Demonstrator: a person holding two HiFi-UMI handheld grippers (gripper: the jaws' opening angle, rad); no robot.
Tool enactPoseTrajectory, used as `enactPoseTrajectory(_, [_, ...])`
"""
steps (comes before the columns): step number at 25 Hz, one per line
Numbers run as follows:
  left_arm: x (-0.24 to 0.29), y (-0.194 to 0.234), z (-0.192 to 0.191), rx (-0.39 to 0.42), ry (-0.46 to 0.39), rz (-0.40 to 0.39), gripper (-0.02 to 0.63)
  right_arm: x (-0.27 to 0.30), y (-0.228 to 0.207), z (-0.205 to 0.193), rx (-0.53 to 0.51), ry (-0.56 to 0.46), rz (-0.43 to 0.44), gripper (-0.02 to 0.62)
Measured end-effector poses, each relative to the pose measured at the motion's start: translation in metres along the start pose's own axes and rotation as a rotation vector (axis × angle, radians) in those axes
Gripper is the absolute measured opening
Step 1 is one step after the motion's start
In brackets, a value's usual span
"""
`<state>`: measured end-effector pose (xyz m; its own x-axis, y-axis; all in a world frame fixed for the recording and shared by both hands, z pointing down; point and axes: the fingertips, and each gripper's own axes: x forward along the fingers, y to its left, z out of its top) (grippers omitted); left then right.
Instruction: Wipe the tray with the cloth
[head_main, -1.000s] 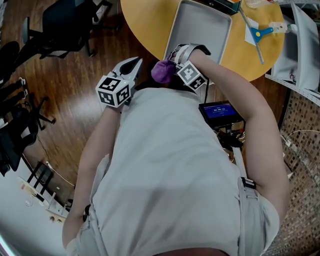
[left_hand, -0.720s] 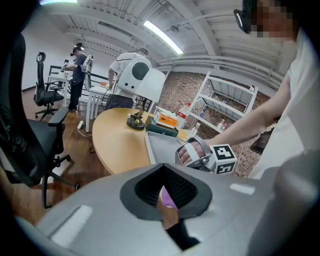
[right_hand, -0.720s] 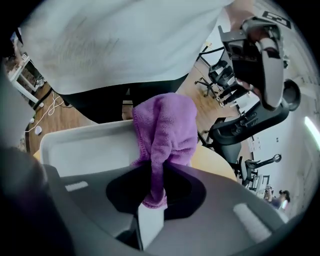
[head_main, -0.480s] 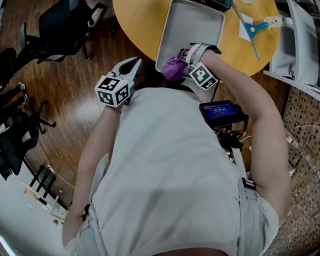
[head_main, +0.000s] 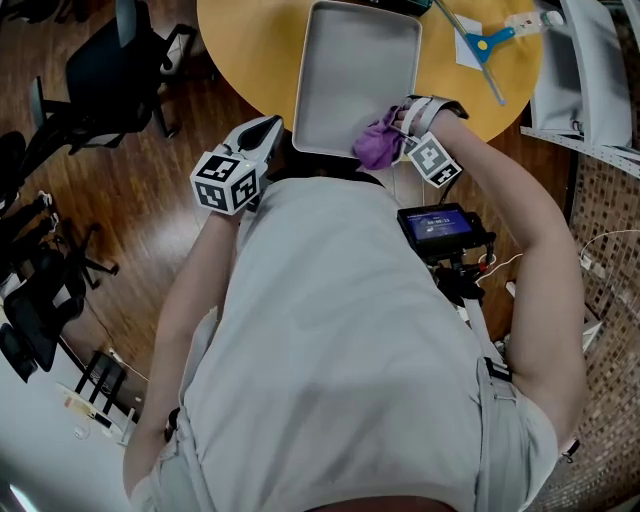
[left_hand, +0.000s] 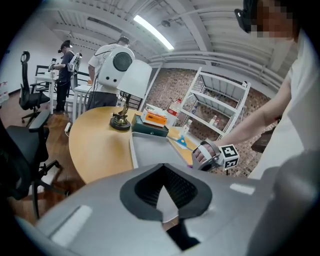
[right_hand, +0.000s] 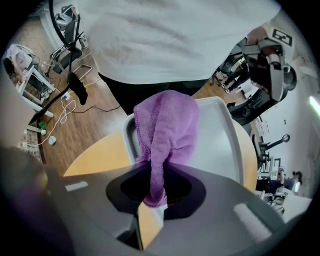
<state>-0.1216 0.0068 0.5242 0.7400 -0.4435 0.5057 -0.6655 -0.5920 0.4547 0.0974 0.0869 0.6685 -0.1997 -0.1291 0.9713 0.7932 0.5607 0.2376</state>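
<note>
Purple cloth (right_hand: 167, 125) pinched in right claw (right_hand: 152, 192), lying on near right corner of grey tray (head_main: 350, 60) on worktop (head_main: 262, 50). Left claw (head_main: 262, 135) closed, empty, held off the worktop. Step: wiping, probably early. Next: sweep cloth across the tray floor, pressing evenly.

Ceiling strip light (left_hand: 152, 31) glows bright; fisheye edges dark and blurred.

Bare tray (head_main: 350, 70) floor ahead; green box (left_hand: 149, 131) beyond far rim
</note>
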Motion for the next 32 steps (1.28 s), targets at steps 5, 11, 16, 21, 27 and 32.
enactPoseTrajectory(5, [-0.001,-0.003,-0.002,0.009,0.001,0.005,0.000,0.005,-0.004,0.002,-0.040,0.003,-0.010,0.060])
enactPoseTrajectory(11, [-0.010,-0.004,-0.003,-0.009,-0.011,0.034,0.001,0.001,-0.022,-0.010,-0.078,0.008,-0.069,0.060])
enactPoseTrajectory(16, [0.004,0.000,0.001,-0.039,-0.024,0.078,0.000,0.012,-0.049,-0.028,-0.131,-0.027,-0.133,0.060])
enactPoseTrajectory(21, [-0.004,0.005,-0.001,-0.071,-0.038,0.121,0.000,0.022,-0.095,-0.019,-0.169,-0.079,-0.169,0.058])
enactPoseTrajectory(27, [-0.022,0.001,-0.009,-0.075,-0.060,0.169,0.001,0.030,-0.135,-0.005,-0.216,-0.105,-0.174,0.058])
enactPoseTrajectory(32, [-0.033,-0.002,-0.016,-0.094,-0.076,0.192,0.000,0.033,-0.154,-0.005,-0.269,-0.084,-0.126,0.060])
